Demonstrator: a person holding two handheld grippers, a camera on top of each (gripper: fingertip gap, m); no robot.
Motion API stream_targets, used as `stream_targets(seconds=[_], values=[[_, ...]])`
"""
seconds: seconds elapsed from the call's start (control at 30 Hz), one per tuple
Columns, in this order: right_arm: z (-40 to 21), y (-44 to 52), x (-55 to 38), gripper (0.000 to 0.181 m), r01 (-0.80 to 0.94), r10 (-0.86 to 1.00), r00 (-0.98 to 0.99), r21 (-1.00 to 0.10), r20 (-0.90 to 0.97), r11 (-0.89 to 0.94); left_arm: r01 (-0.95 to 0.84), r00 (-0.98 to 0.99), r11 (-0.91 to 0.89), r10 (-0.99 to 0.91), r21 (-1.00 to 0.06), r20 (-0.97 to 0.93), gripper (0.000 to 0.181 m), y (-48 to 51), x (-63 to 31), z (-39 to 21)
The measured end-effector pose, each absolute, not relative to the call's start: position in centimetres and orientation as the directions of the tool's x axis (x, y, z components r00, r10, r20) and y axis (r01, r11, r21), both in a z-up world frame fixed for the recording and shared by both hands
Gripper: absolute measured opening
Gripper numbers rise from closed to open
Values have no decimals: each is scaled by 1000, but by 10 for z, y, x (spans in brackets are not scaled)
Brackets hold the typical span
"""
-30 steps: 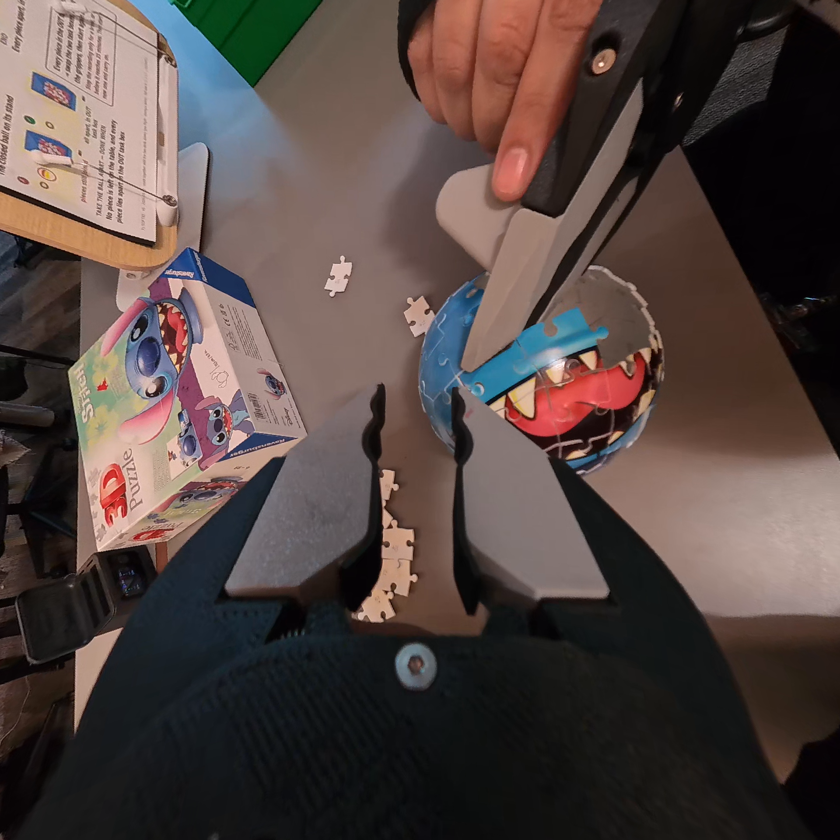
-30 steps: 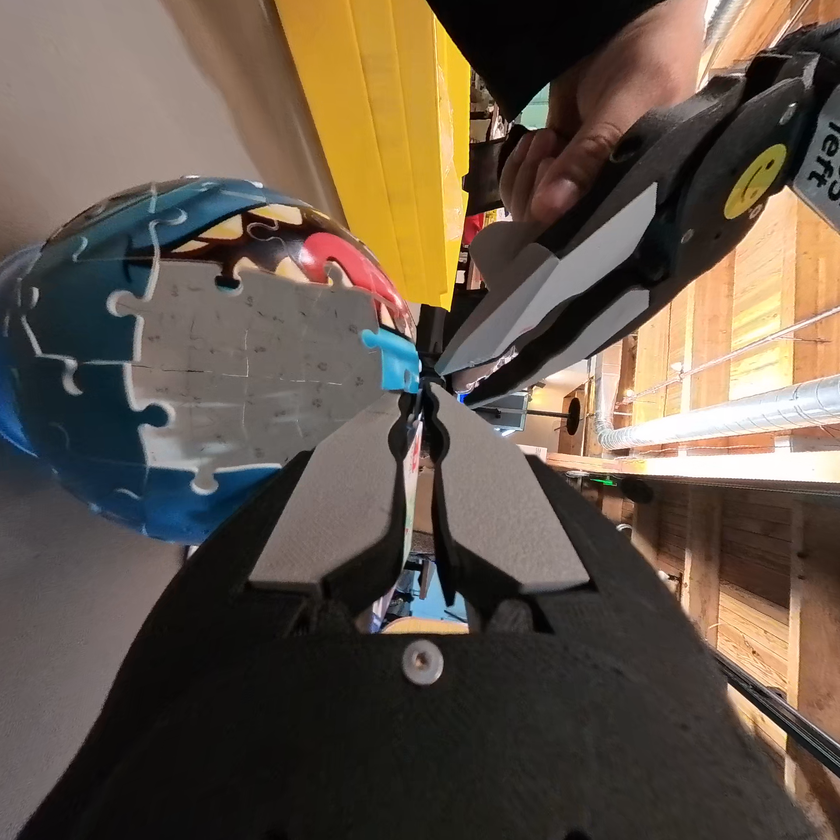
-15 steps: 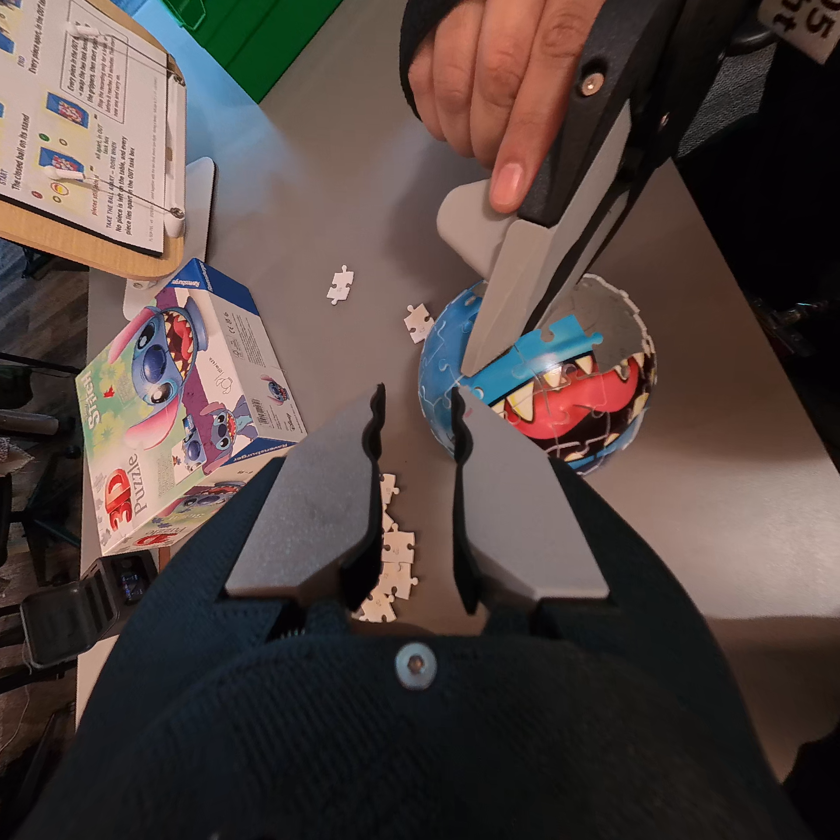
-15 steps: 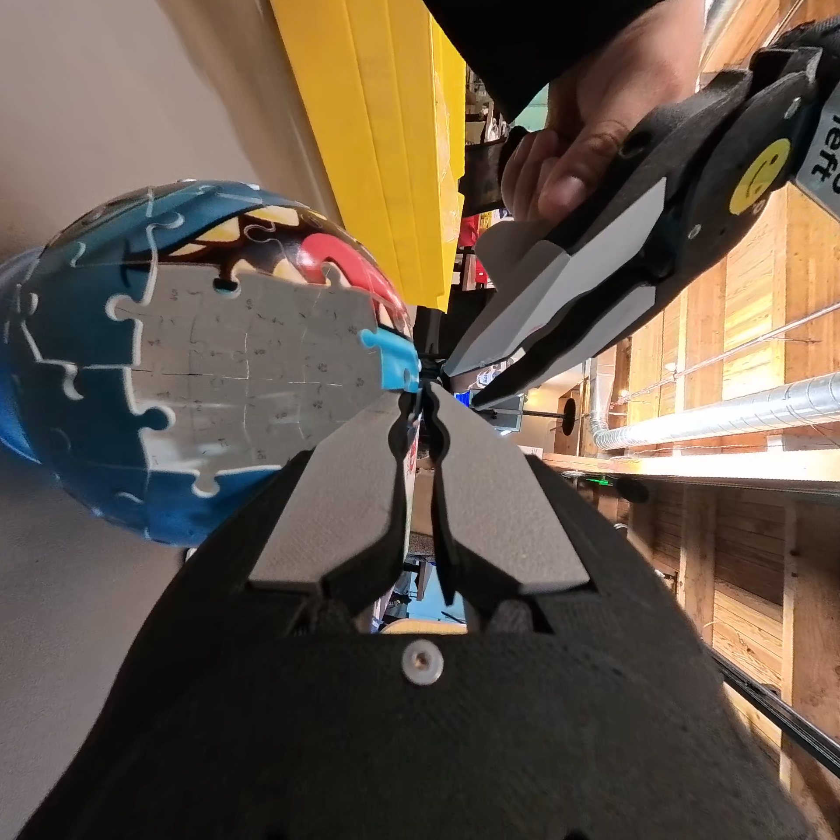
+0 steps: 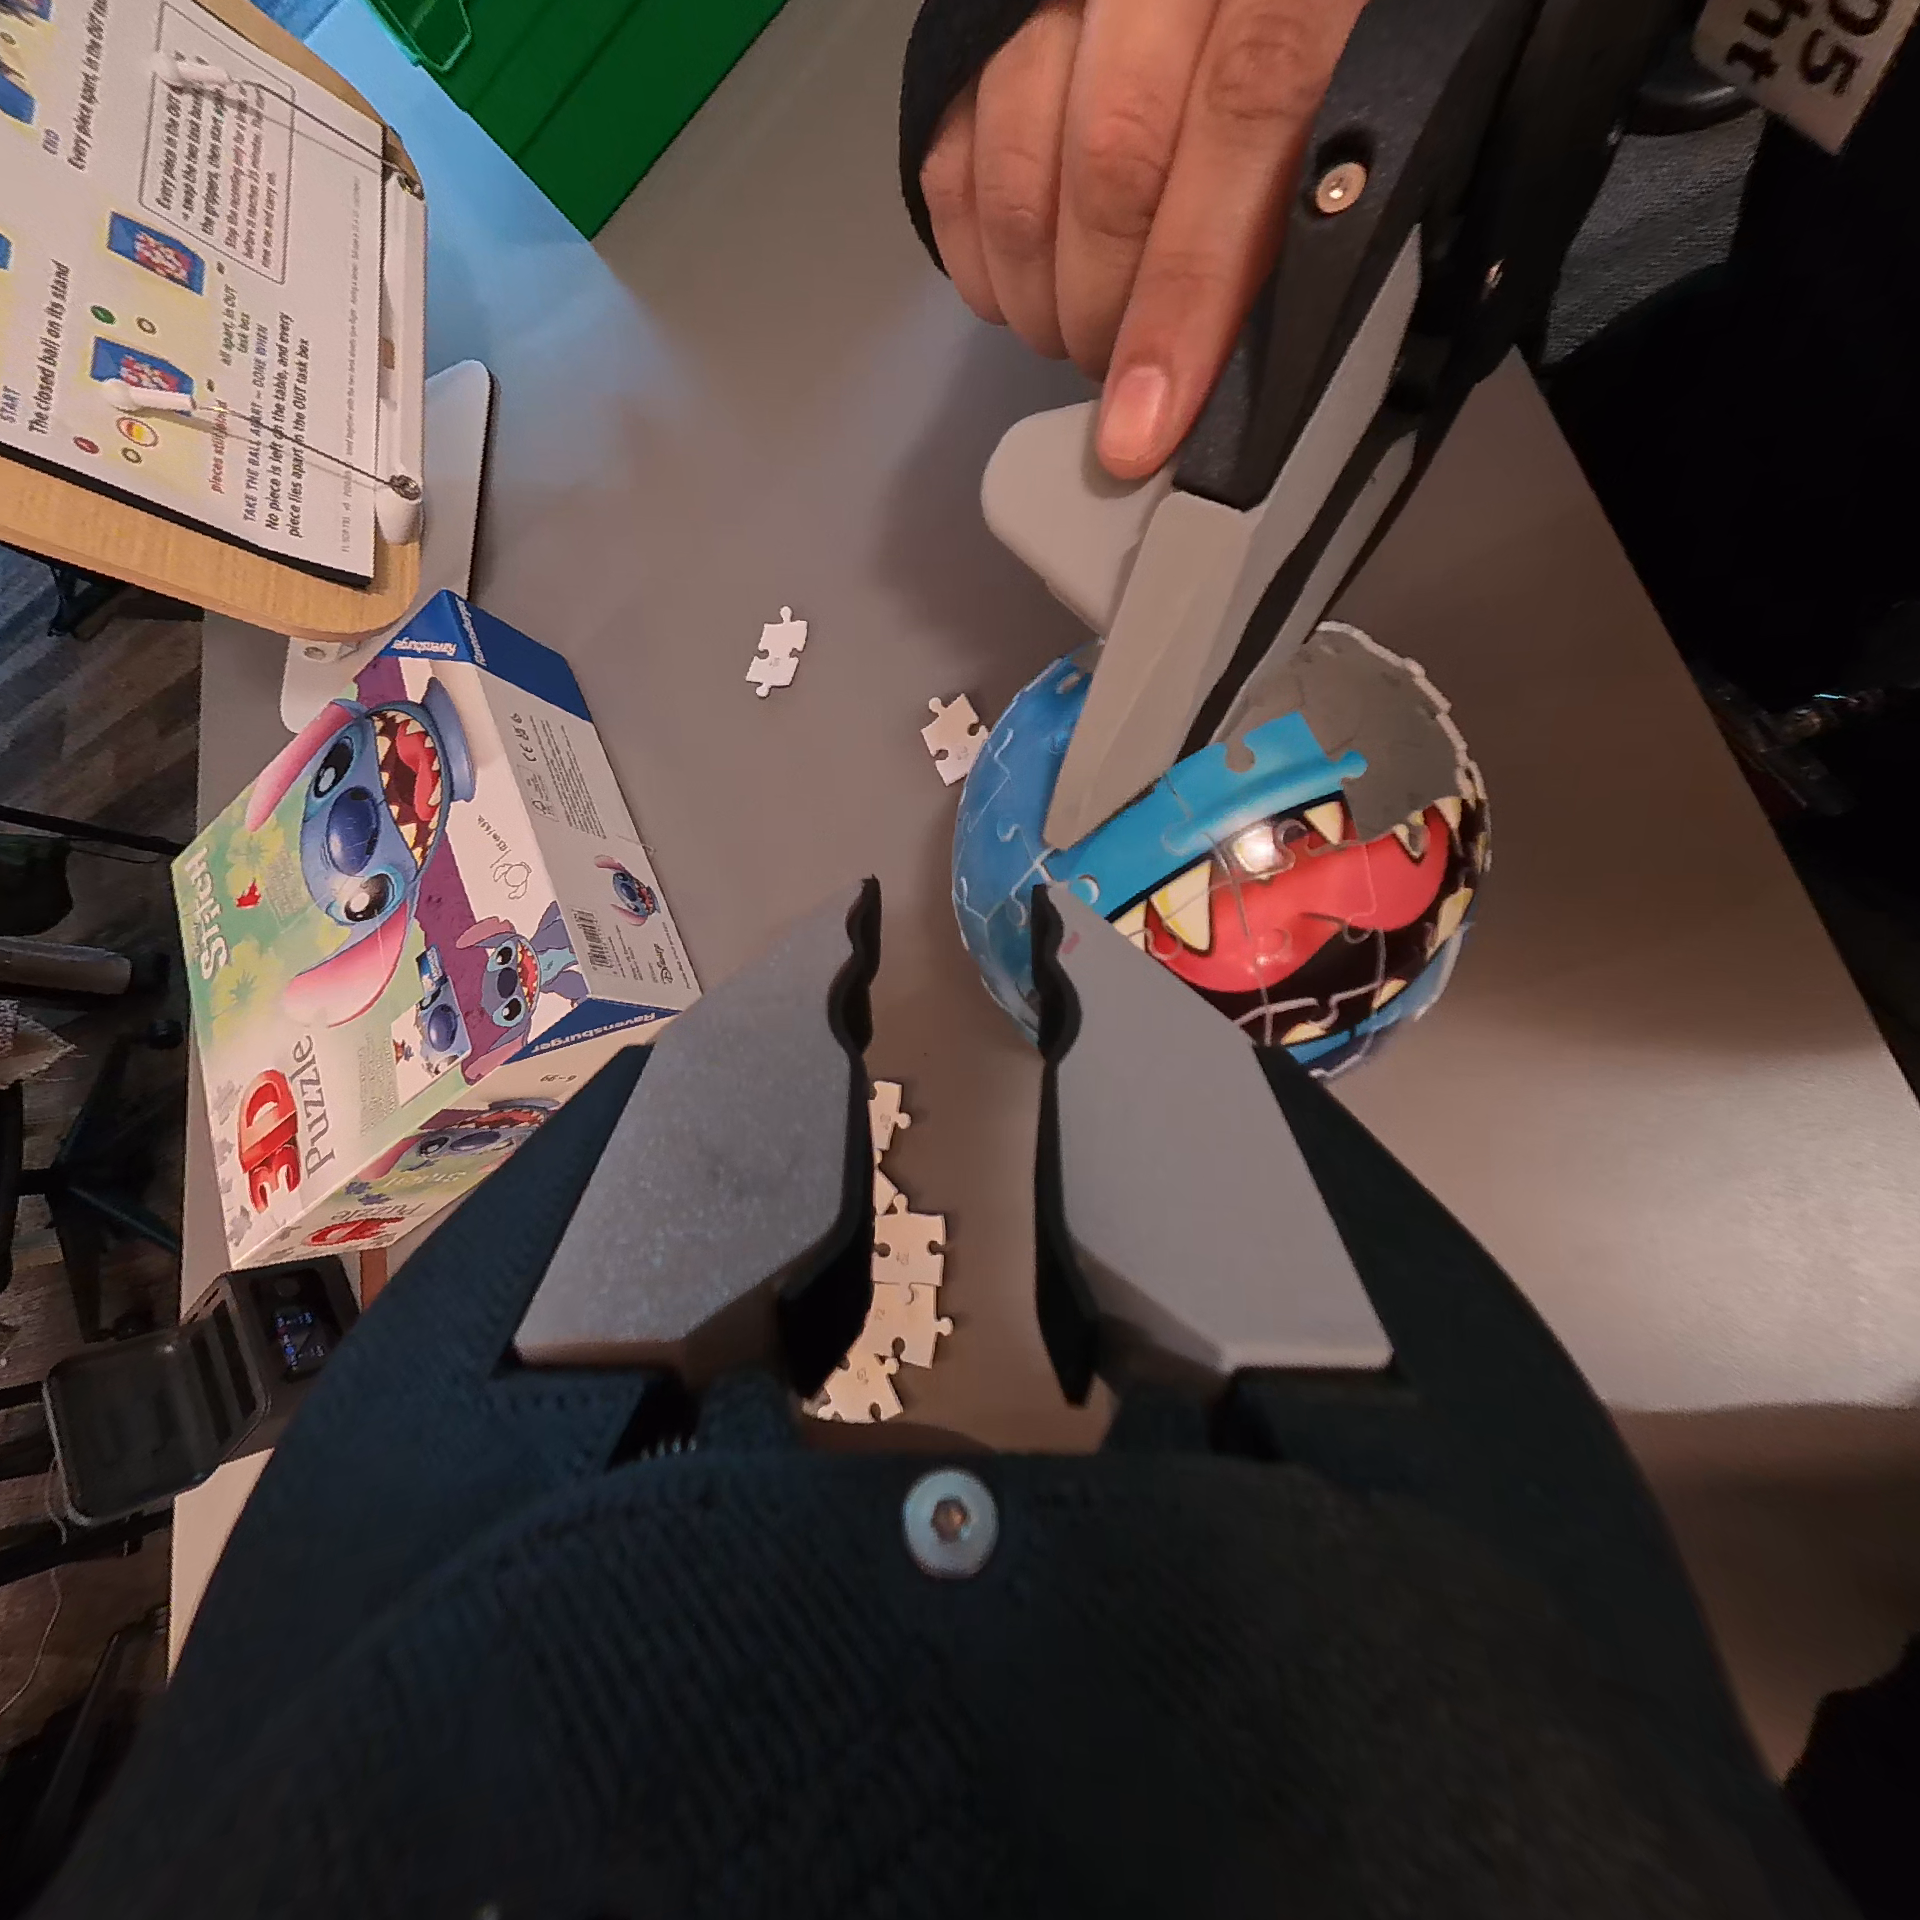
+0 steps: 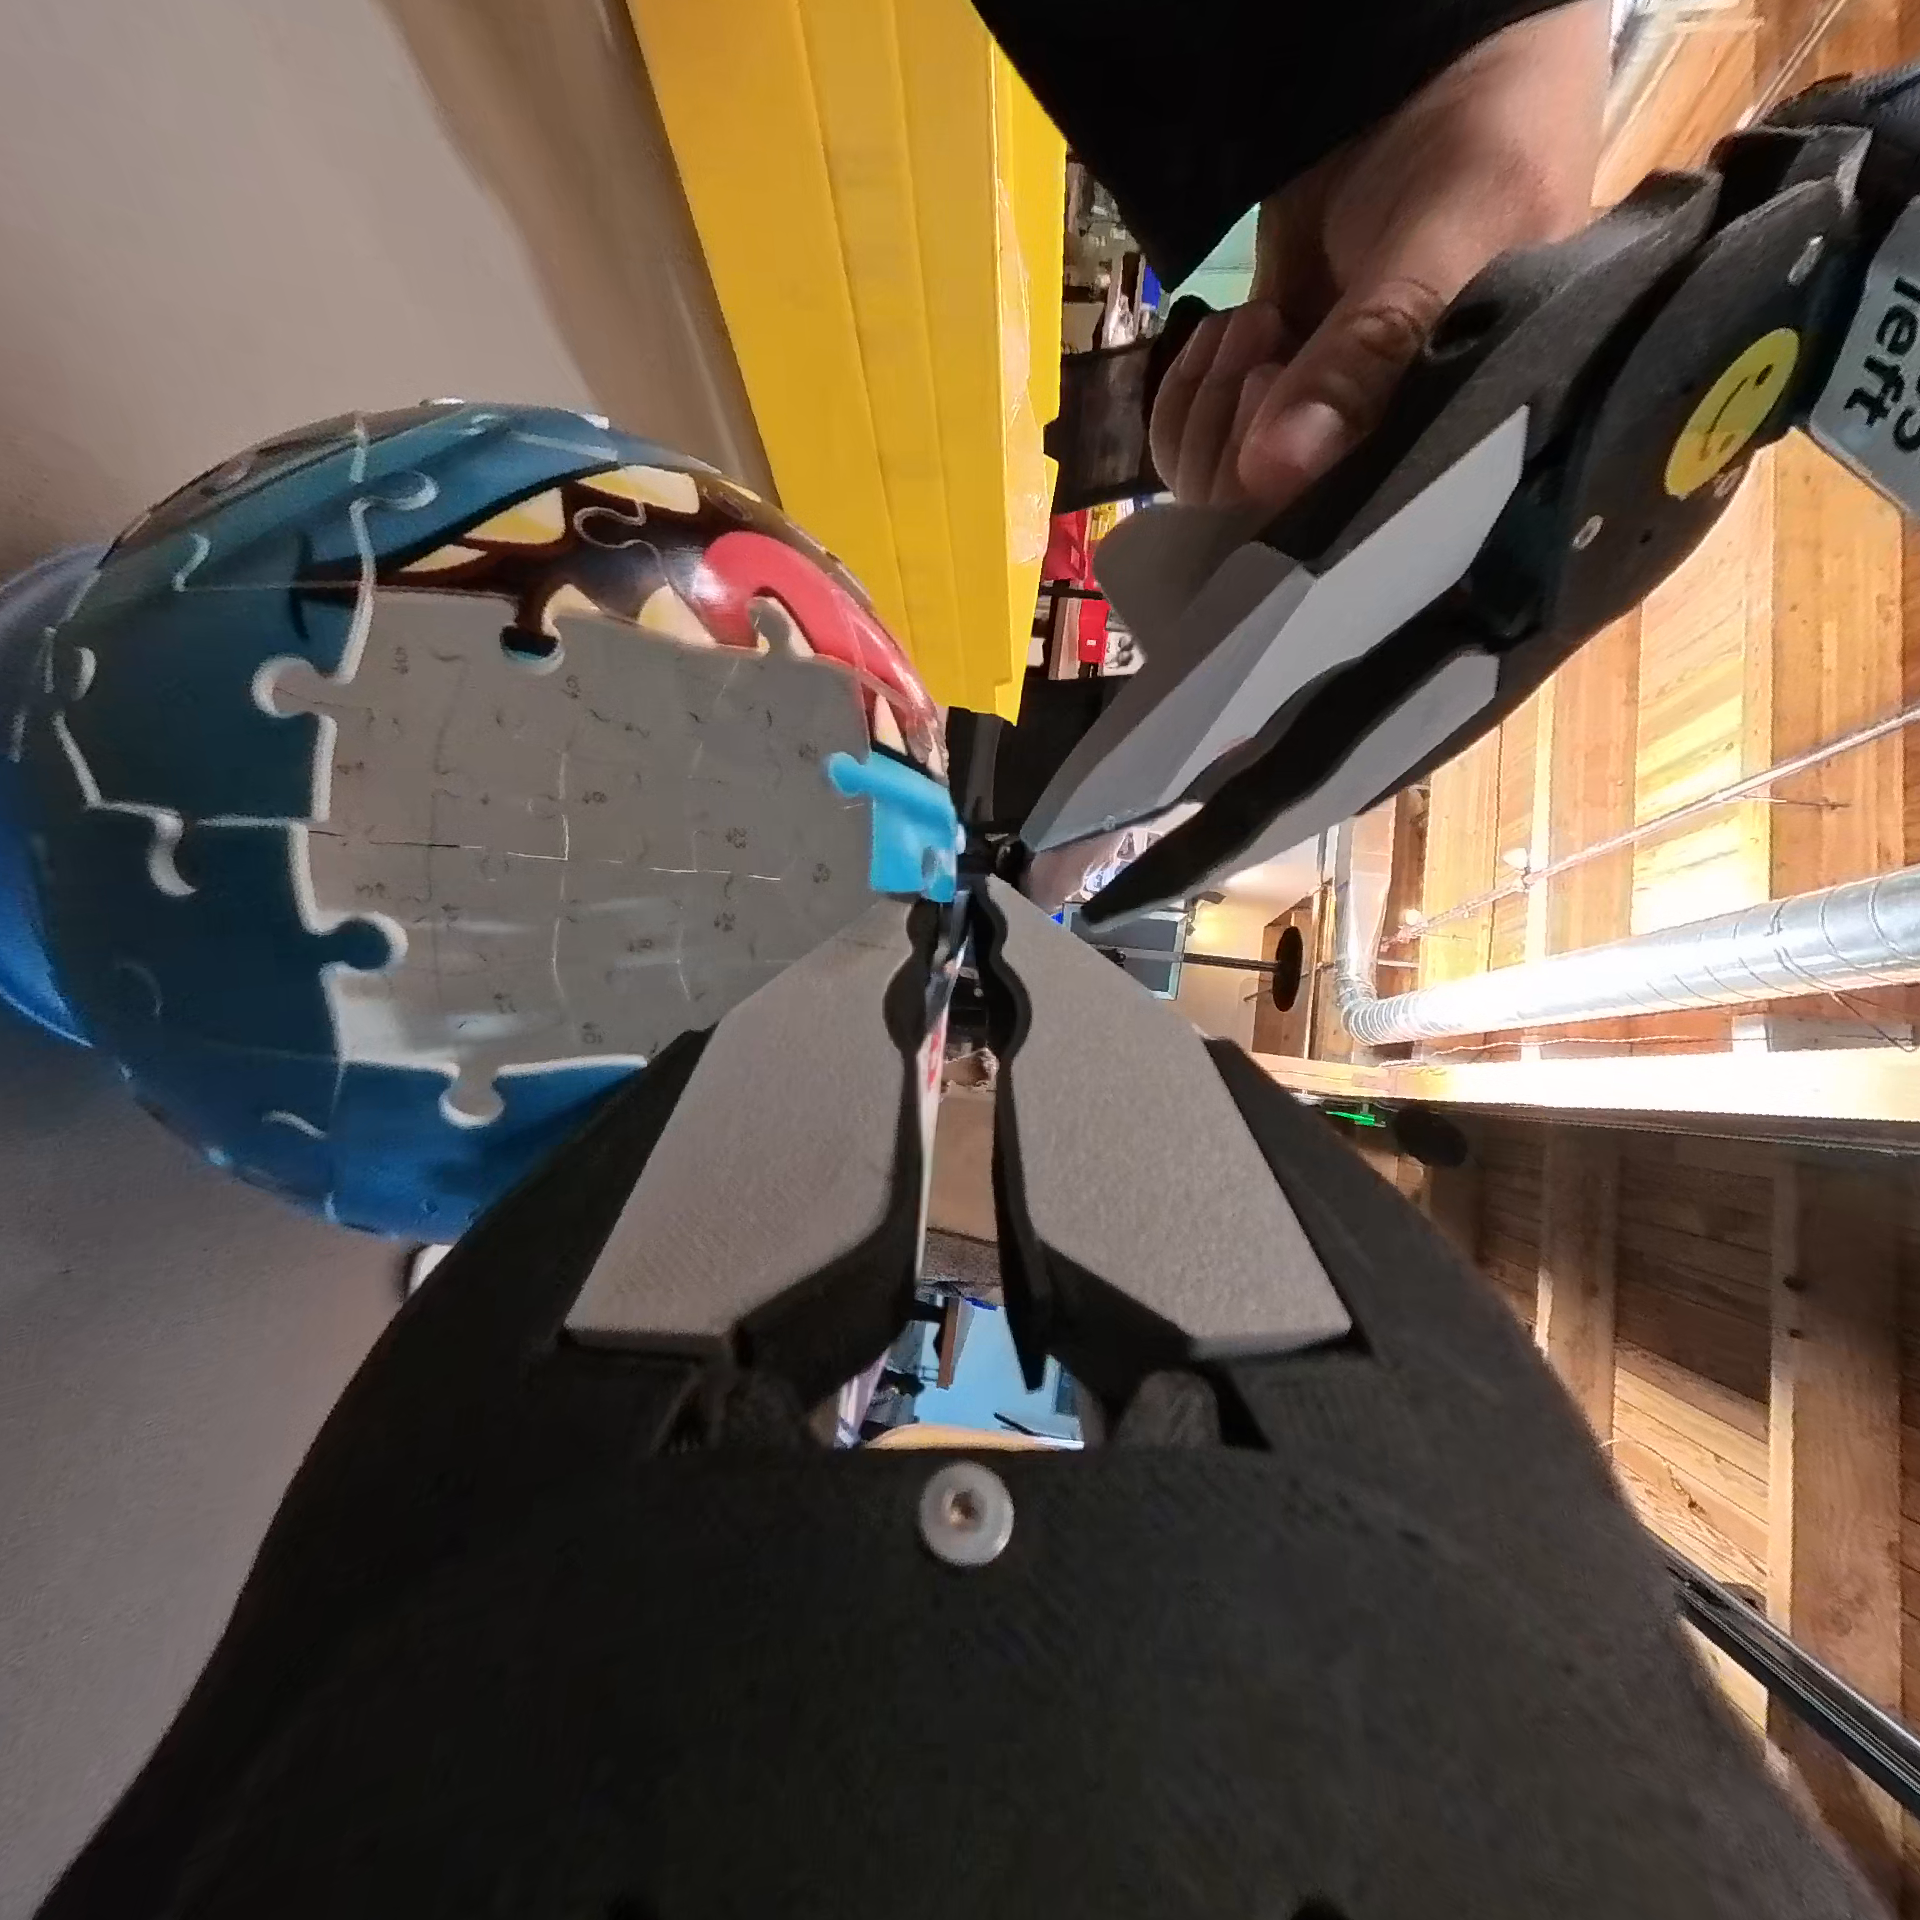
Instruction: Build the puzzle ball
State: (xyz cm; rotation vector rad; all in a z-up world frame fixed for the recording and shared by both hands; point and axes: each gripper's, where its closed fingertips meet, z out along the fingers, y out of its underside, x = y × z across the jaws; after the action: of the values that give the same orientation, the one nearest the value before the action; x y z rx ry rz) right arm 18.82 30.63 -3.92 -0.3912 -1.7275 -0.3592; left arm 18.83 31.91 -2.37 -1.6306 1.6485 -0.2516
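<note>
Box (image 5: 416,914), loose pieces (image 5: 894,1278) beside puzzle ball (image 5: 1226,862)

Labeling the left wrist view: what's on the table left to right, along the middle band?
Puzzle box → lone white piece → second white piece → puzzle ball.

The right gripper (image 6: 964,902) had its jaws nearly closed, pinching a thin puzzle piece (image 6: 938,1023) seen edge-on between them, its tips right at the edge of the puzzle ball (image 6: 416,810). The ball lay on the tabletop (image 6: 208,208), blue with a red, toothed mouth, and a gap in its shell showed the grey inner side of its pieces. The left gripper (image 6: 1060,868), held by a hand (image 6: 1351,343), pointed its parted jaws toward the same spot. Yellow bins (image 6: 883,312) stood behind.
</note>
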Motion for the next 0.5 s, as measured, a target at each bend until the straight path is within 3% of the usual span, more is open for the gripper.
stream_targets(seconds=[0.5], values=[[-38, 308, 193, 14, 449, 49, -180, 38, 982, 893, -756, 137, 154, -913, -636, -384, 27, 319, 188, -23]])
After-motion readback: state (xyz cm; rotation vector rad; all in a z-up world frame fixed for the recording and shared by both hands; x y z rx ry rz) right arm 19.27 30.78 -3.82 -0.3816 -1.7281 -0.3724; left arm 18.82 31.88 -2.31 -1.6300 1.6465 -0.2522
